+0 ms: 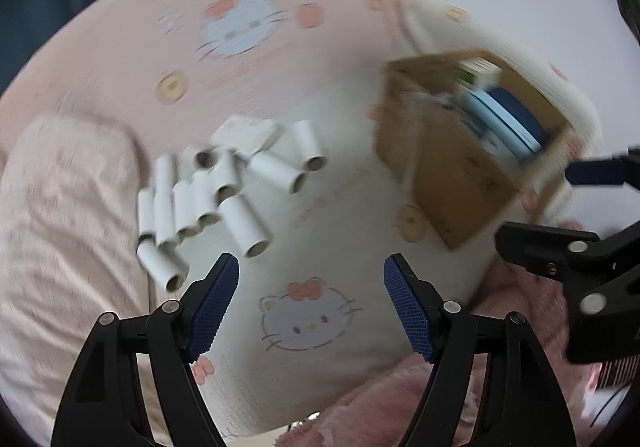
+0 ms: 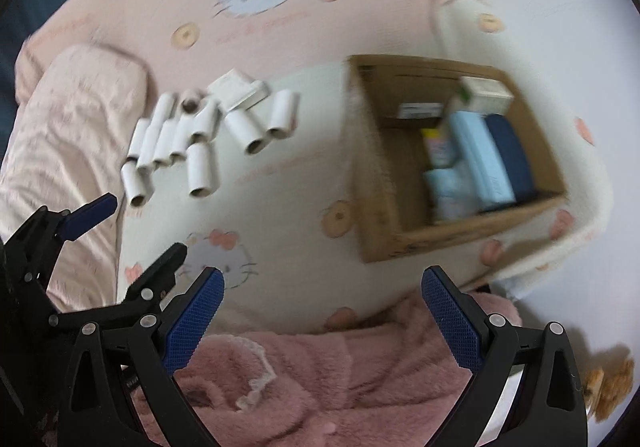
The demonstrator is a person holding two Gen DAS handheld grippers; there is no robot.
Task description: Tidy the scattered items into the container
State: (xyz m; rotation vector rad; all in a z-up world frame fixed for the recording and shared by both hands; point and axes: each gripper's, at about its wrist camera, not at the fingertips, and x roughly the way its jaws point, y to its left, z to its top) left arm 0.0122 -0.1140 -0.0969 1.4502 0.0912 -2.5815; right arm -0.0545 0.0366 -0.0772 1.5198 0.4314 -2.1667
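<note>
Several white cardboard tubes [image 1: 208, 203] lie in a loose pile on the cartoon-cat bedsheet, with a small white box [image 1: 248, 133] at the pile's far side. They also show in the right wrist view [image 2: 188, 143], with the white box [image 2: 240, 89]. A brown cardboard box [image 1: 468, 151] stands to the right, open, holding blue and white items; it shows in the right wrist view too [image 2: 444, 159]. My left gripper [image 1: 311, 283] is open and empty, just short of the tubes. My right gripper [image 2: 322, 297] is open and empty, nearer the box.
A pale pink pillow [image 1: 60, 215] lies left of the tubes. A fluffy pink blanket [image 2: 320, 375] covers the near edge of the bed. The left gripper shows at the left of the right wrist view [image 2: 132, 223]. A small brown plush [image 2: 608, 383] sits at lower right.
</note>
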